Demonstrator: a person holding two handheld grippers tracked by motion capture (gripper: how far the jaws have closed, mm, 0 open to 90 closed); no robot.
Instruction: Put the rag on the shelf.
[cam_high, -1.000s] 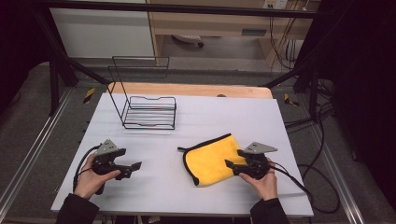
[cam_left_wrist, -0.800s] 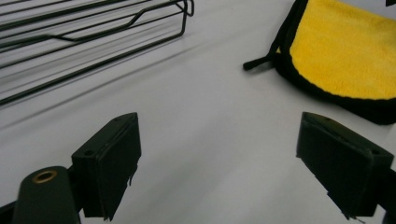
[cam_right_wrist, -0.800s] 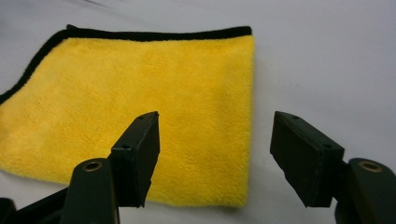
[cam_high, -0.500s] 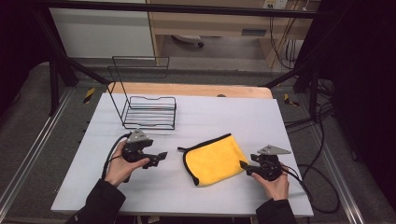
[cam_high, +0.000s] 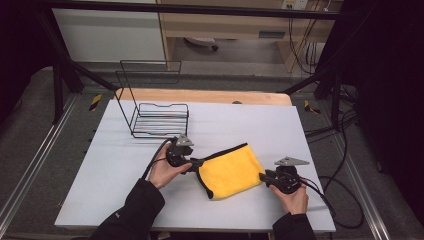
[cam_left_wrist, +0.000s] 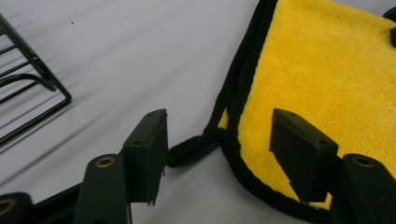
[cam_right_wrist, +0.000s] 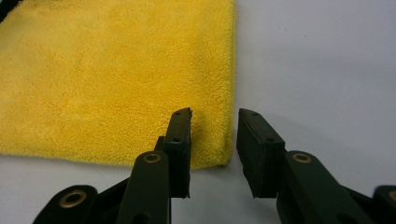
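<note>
Now yellow cloth (cam_high: 231, 171) between both grippers' parted fingers (cam_left_wrist: 148, 144).

No words, numbers, labels or brand marks can be read anywhere; the yellow cloth (cam_high: 230, 171) on the bench (cam_high: 310, 145) carries no legible tag

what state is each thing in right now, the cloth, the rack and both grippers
yellow cloth: folded, lying flat on the table, black-trimmed edge toward the left gripper
wire rack: upright, empty
left gripper: open, jaws straddling the cloth's black-trimmed corner
right gripper: open, jaws straddling the cloth's plain corner edge
</note>
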